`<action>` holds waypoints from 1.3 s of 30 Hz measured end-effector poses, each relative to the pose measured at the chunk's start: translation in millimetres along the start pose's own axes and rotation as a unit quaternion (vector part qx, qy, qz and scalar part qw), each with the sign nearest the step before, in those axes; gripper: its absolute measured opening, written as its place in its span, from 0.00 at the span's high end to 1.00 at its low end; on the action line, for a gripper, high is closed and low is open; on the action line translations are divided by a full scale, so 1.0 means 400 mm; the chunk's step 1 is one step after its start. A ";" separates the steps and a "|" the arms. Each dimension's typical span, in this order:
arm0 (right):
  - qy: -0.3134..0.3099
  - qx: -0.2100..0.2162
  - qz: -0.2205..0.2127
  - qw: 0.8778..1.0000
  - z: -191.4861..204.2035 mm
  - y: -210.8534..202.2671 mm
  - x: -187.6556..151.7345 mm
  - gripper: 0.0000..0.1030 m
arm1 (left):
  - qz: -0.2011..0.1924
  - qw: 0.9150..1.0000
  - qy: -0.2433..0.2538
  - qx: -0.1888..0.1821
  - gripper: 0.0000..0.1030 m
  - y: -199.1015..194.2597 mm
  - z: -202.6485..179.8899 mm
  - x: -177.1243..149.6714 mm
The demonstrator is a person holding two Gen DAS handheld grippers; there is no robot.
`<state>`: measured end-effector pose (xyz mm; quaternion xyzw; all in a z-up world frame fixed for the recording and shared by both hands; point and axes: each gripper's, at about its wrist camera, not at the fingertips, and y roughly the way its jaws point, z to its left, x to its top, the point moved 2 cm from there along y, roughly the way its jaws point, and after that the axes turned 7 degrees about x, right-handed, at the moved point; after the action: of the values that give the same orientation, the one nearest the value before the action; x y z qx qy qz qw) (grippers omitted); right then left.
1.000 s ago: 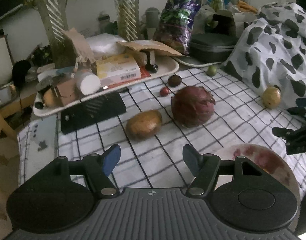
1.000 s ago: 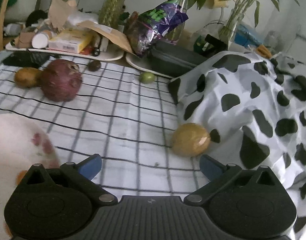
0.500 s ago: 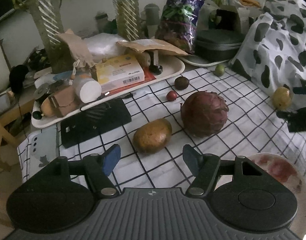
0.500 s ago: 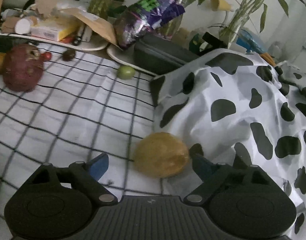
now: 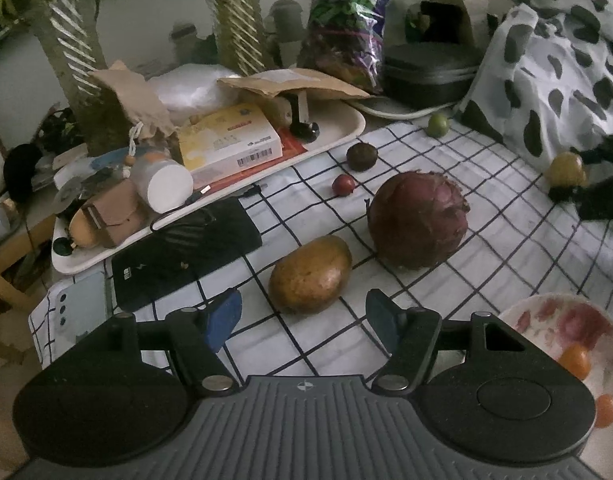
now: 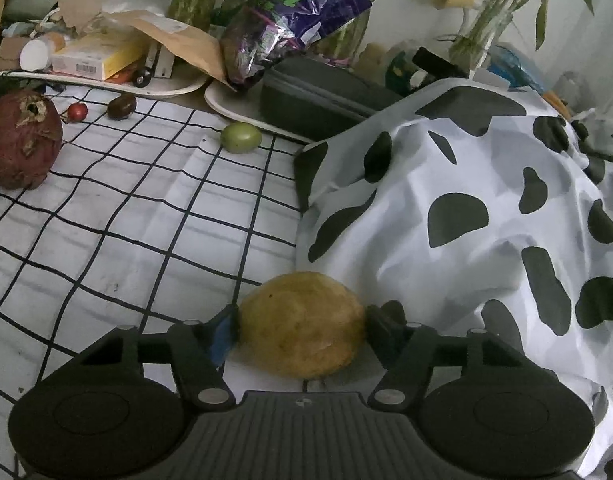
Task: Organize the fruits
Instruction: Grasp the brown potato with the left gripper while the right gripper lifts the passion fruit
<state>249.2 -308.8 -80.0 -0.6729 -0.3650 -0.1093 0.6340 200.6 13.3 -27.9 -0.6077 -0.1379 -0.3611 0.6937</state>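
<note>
Looked firm and fairly light, that yellow fruit [image 6: 302,324], maybe a bit slick on the skin, so best gripped across the fat middle. Dull yellow-tan, rounded, faintly speckled. Sat on the checked cloth [image 6: 146,216] right against the cow-print fabric [image 6: 486,220]. Right gripper [image 6: 302,326] closed in on both sides, seemingly touching. Left gripper [image 5: 304,316] wide open, holding nothing, near the brown fruit [image 5: 311,275].

The right gripper [image 6: 302,326] has advanced and closed around the yellow fruit [image 6: 302,324] beside the spotted cloth [image 6: 466,208]
</note>
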 end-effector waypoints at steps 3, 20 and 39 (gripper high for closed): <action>0.056 0.005 -0.004 0.998 -0.025 -0.011 0.008 0.35 | 0.002 1.000 0.012 -0.001 0.35 0.010 0.002 -0.003; 0.057 0.106 -0.028 0.992 0.094 -0.027 0.111 0.35 | 0.008 0.997 0.032 -0.067 0.35 0.127 0.037 0.016; 0.055 0.147 -0.023 0.987 0.146 -0.020 0.148 0.35 | 0.010 0.993 0.005 -0.122 0.41 0.195 0.037 0.041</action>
<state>267.7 -234.2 -47.8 -0.5571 -0.3571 -0.1062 0.7422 268.1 21.6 -72.3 -0.6873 -0.0835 -0.3710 0.6189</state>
